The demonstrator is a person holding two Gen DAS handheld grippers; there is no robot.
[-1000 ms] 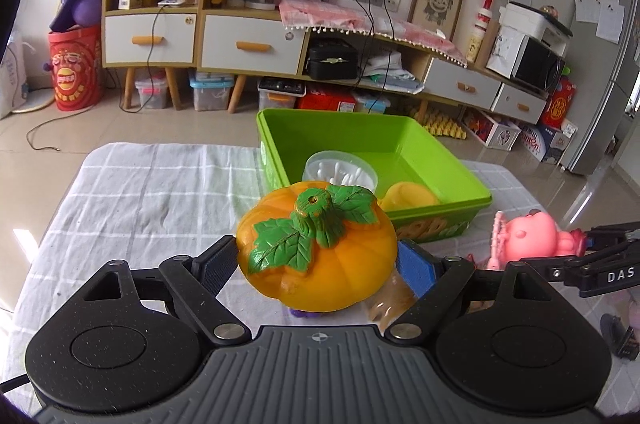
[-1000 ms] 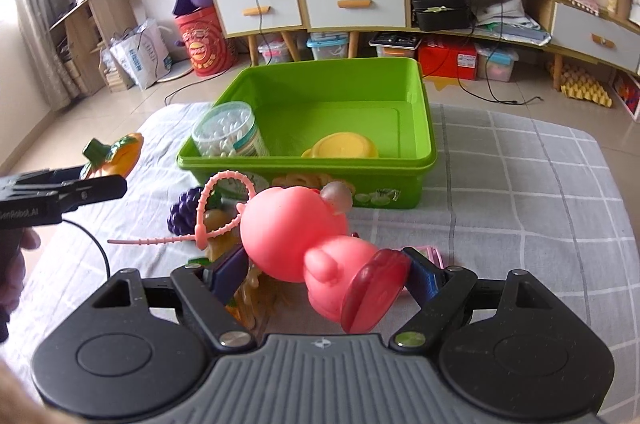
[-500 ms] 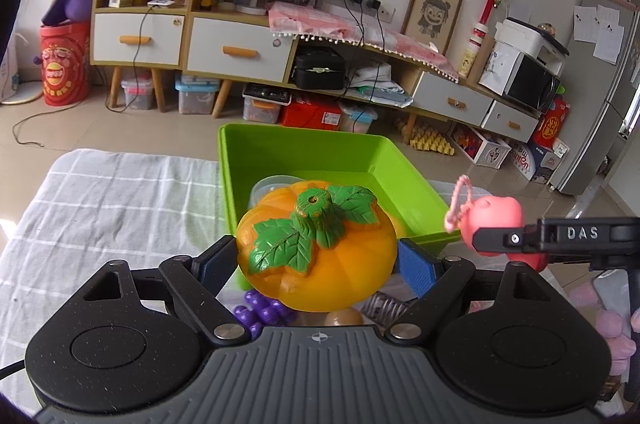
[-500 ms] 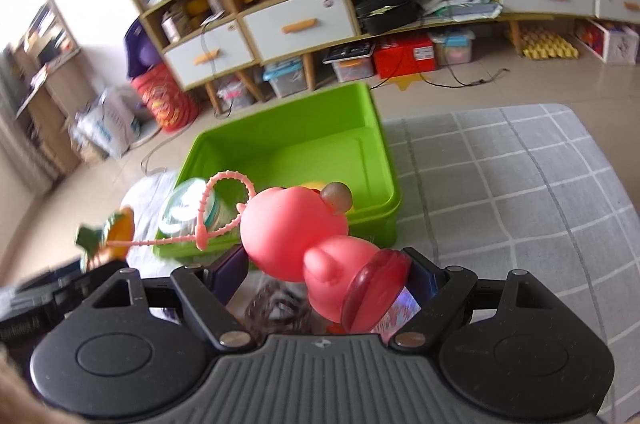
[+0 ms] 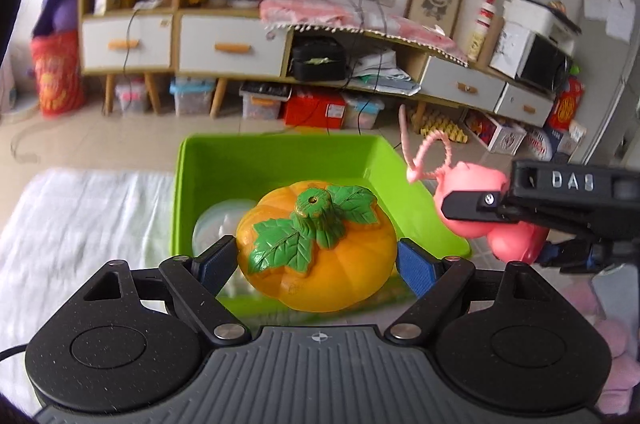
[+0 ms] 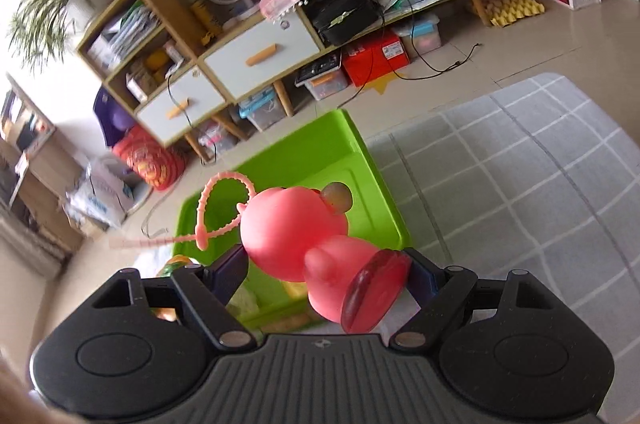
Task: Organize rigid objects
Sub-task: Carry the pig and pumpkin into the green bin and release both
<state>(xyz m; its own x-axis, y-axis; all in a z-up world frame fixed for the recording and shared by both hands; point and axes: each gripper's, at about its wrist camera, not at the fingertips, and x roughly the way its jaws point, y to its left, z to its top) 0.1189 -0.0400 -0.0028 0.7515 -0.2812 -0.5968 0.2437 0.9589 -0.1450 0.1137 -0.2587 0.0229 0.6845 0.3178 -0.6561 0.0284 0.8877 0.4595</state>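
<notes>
A table under a grey checked cloth (image 6: 520, 183) carries a green bin (image 5: 280, 167), open side up, its long sides running away from the left wrist camera. Inside the bin, near its front left corner, lies a clear round tub (image 5: 218, 228), partly hidden behind the pumpkin.

The left gripper (image 5: 316, 260) holds a toy pumpkin (image 5: 320, 264) above the front part of the bin. The pumpkin sits flat, wider than tall, with its green stem (image 5: 314, 205) and leaves pointing up and slightly away from the camera. The two blue fingers (image 5: 414, 266) are spread about as wide as the pumpkin and press on its left and right flanks.

The right gripper (image 6: 326, 270) holds a pink toy figure (image 6: 296, 224) over the bin's right rim. Its long axis runs from the red disc base (image 6: 376, 292) near the camera up to the round head, which points away and to the left; a thin pink looped strap (image 6: 224, 183) trails off the head to the left. The fingers are spread moderately and clamp the lower body from both sides.

Compared with half a second ago, both toys have come further over the bin, which now sits lower and more central in the left view, and the right camera has tipped further to one side.
</notes>
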